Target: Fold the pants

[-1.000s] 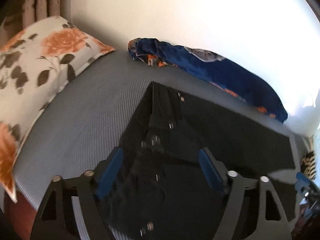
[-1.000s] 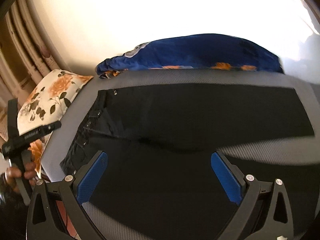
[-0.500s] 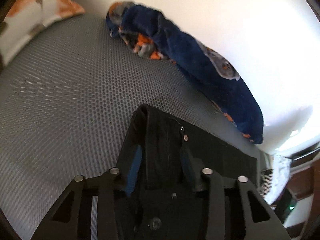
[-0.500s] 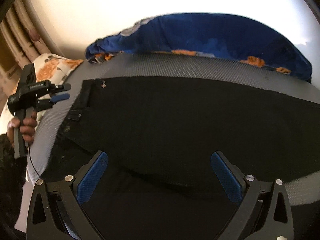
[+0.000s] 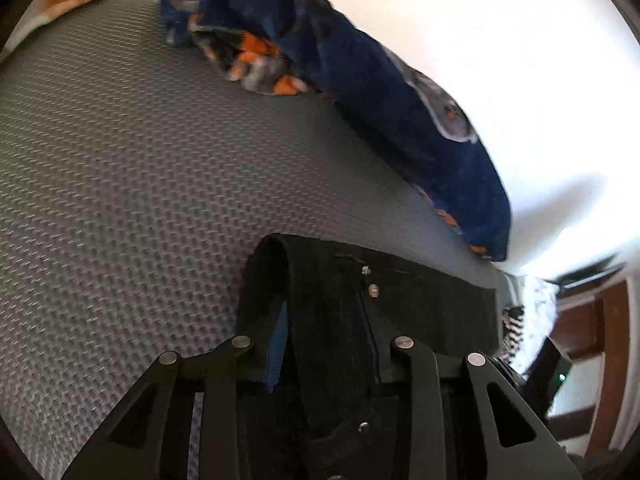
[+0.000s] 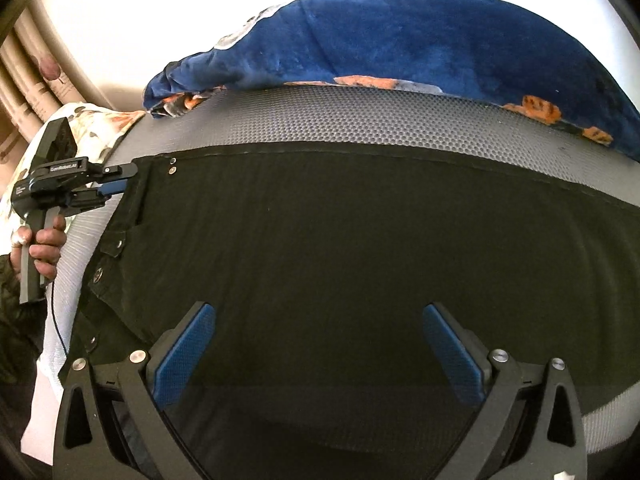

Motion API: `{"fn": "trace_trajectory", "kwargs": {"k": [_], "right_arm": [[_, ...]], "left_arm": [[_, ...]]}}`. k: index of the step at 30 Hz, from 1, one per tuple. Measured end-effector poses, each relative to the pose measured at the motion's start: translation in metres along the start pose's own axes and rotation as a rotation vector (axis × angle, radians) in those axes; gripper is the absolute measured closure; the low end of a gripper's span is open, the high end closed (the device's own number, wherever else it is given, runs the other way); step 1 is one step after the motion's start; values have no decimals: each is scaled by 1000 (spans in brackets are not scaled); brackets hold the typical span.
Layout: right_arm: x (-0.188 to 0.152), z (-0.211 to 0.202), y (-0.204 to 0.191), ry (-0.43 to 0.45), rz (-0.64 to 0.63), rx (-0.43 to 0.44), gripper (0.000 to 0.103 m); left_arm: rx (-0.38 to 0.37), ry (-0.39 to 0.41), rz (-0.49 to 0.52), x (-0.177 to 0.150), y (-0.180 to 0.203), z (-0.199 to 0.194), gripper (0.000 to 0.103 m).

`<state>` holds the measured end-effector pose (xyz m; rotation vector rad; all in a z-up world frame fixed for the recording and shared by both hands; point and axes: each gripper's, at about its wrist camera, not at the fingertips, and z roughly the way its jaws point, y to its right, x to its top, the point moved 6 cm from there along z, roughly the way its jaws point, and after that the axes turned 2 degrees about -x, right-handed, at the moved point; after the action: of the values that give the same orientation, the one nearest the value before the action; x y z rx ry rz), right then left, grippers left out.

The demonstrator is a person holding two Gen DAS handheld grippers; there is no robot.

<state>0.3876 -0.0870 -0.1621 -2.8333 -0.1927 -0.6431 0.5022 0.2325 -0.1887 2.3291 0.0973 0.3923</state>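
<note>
Left wrist view: left claw [image 5: 326, 344] has just been closing, and now clamps a raised fold of the black pants [image 5: 420, 300] at the waistband corner w/ the two metal rivets. Cloth fills the gap between the blue pads; one pad [image 5: 276, 350] shows at the fold's left side, the other is mostly hidden behind fabric.

Right wrist view: pants [image 6: 340, 248] lie spread flat across the grey mesh bed [image 6: 360, 120], waistband to the left, leg running off right. Right claw [image 6: 318, 350] hangs over the near part of the pants, jaws wide apart, nothing between the blue pads; can't tell if the tips touch the cloth. Left claw [image 6: 114, 182] seen at far left, gripped by a hand [image 6: 42, 240], its tips on the waistband's top corner.

Blue blanket w/ orange print [image 6: 400, 44] is bunched along the bed's far edge by the wall, apart from the pants. Flowered pillow [image 6: 88, 120] sits behind the left claw.
</note>
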Motion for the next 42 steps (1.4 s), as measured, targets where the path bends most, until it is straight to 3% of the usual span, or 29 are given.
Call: {"fn": "trace_trajectory", "kwargs": {"k": [7,13,14,15,22,26,30,37,40,42], "right_arm": [[10,12,2,8,-18,3,0],[17,20,2,11,-44,-2,0],[18,22,2,9,-50,1,0],[19,23,3,9,-59,6,0],[53,20,9,32,-192,95,0],[82,19,12,37,-322,132,0],[106,24,14,-6,-412,183,0],[118,50,7,-218,-551,350,0],[114,60,5,-271,-608,363,0],[110,64,6,-298,-640,361,7]], "left_arm": [[-87,-27,44,11,19,30,70],[-125,6,-4,19,22,48,72],[-102,26,14,19,25,49,87],[-80,37,38,18,29,52,94],[-116,146,184,5,87,24,95],[-141,163,264,-13,116,6,95],[-162,169,297,-27,132,-5,95],[-185,180,318,-45,120,-43,95],[-191,182,314,-47,119,-47,95],[-197,186,320,-51,123,-54,95]]}}
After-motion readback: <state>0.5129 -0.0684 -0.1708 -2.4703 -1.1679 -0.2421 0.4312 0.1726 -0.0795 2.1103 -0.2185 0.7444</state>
